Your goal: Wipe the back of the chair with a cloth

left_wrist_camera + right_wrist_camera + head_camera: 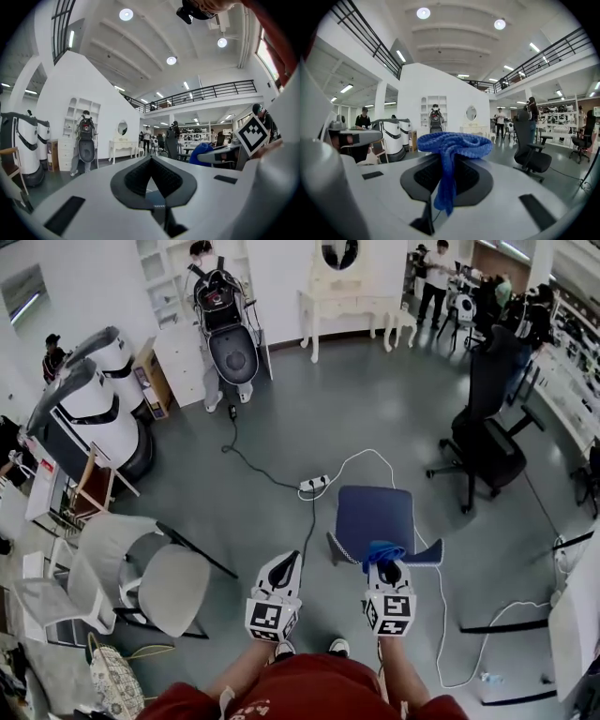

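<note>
Bunching over the tips of the right gripper [451,164], a blue cloth [454,142] was seen pinched between the dark, ribbed fingers, which were clenched on it. Its weave was shown as thick and nubbly, like terry. One broad fold was spread across the top, and a narrower twisted tail was let down between the fingers.

In the head view the same cloth was found as a small bright-blue wad at the near edge of a blue chair [375,512], just at the top of its back, which was seen edge-on as a darker strip. Whether the cloth was pressed against the back or merely held above it could not be told. The chair's seat was shown as a smooth, rounded square of matte blue upholstery.

The left gripper [151,164] was held beside the right one, apart from the chair. Its fingers were drawn together at the tips with nothing between them, and their black pads were finely ridged and set in a smooth pale-grey shell.

On the glossy grey floor [394,399] a white power strip [314,484] with trailing cables was laid beyond the chair. A pale grey padded chair [173,587] was placed to the left, and a black office chair [487,432] was set well apart to the right.
</note>
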`<state>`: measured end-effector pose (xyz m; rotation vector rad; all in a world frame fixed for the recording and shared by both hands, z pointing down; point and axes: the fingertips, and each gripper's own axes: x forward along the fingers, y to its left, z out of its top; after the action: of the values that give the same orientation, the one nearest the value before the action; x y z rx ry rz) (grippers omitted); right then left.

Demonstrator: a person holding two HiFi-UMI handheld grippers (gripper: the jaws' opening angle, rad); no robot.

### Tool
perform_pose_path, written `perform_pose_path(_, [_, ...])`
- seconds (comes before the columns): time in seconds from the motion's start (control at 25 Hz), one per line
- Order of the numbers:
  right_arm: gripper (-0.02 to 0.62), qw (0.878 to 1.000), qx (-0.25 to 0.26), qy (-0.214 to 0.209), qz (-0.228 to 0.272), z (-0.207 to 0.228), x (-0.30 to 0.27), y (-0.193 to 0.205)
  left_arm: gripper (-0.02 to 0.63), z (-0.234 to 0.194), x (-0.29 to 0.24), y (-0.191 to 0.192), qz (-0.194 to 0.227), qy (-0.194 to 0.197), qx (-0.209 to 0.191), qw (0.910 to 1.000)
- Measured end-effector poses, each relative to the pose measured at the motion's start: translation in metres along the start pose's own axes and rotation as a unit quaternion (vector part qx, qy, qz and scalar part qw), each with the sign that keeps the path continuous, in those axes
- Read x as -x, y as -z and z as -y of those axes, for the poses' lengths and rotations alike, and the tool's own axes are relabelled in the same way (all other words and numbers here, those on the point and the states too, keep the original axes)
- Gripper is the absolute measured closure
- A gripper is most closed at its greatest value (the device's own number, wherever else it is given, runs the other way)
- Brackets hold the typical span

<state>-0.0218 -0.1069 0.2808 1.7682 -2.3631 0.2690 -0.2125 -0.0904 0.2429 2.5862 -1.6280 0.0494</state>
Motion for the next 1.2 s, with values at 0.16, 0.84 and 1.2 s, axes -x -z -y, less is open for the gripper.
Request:
perform_pose_path(0.16, [0.534, 0.998, 0.011, -0.001, 0.064, -0.002, 0.009, -0.077, 0.592, -0.002, -0.003, -0.066, 0.057, 0.009, -0.027, 0.998])
perform_pose_path(0.84, [0.534, 0.977, 0.063, 0.013, 0.204, -0.001, 0.042, -0.237, 0.592, -0.015, -0.002, -0.217, 0.157, -0.01, -0.107, 0.9817])
perform_pose_path(1.2, [0.534, 0.976, 0.068, 0.022, 0.205, -0.003, 0.047, -0.233, 0.592, -0.015, 0.001, -0.211, 0.158, -0.009, -0.096, 0.9827])
